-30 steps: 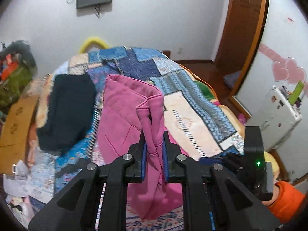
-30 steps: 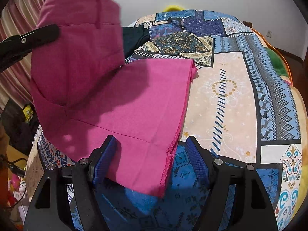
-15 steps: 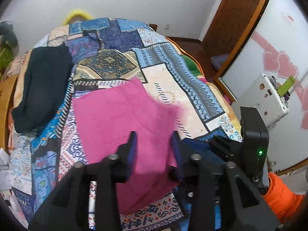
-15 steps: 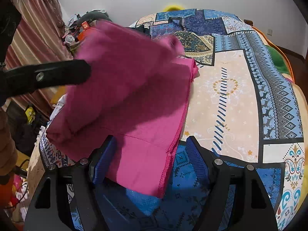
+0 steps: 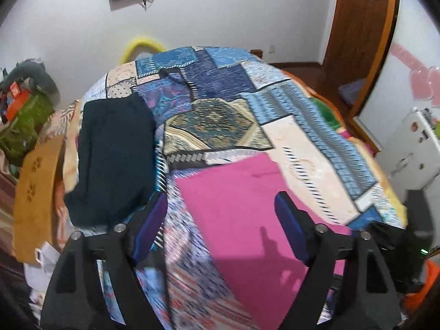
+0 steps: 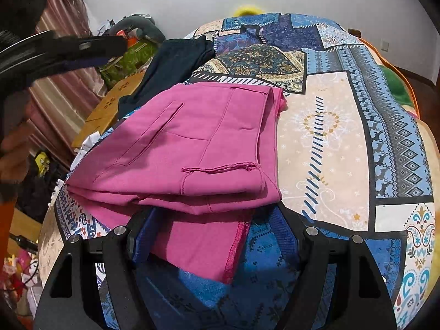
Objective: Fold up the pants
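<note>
The pink pants lie folded in layers on the patchwork bedspread, their lower hem sticking out toward the camera. In the left wrist view the pants lie flat below the jaws. My left gripper is open and empty, held above the pants; it also shows in the right wrist view at the upper left. My right gripper is open and empty, its fingers straddling the pants' near edge.
A dark folded garment lies on the bed's left side, also in the right wrist view. A wooden board and clutter stand left of the bed. A white appliance and a door are to the right.
My left gripper opened and let go of the raised pants half, which dropped folded onto the lower half. The left gripper then drew back and up. The right gripper stayed still.
</note>
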`<action>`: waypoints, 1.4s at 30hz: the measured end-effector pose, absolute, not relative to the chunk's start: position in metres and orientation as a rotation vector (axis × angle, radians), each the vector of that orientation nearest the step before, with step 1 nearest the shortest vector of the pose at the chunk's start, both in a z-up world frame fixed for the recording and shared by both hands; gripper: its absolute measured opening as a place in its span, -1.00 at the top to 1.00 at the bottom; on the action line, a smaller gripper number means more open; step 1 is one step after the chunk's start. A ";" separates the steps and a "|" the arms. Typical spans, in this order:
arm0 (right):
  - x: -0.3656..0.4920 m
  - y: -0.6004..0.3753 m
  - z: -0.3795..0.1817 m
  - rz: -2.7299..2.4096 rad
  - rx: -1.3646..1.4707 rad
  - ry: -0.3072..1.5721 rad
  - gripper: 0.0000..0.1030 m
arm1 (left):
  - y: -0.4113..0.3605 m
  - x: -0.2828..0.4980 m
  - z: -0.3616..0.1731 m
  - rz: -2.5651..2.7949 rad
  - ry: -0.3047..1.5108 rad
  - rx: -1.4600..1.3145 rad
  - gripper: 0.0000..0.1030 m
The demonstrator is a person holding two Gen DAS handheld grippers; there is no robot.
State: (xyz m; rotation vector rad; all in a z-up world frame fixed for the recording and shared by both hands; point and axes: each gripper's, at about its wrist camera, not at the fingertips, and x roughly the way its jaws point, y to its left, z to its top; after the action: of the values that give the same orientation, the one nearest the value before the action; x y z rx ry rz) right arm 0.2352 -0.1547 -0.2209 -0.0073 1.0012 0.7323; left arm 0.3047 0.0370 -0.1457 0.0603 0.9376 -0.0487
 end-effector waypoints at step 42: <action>0.275 -0.215 -0.204 0.520 0.038 0.963 -0.39 | 0.056 0.293 -0.230 -0.020 1.111 0.186 -0.62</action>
State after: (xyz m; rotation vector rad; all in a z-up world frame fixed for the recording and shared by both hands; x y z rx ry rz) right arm 0.2755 -0.2154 -0.2036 0.0383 0.9631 0.5197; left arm 0.2932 0.0565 -0.2304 0.1862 1.1106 -0.0195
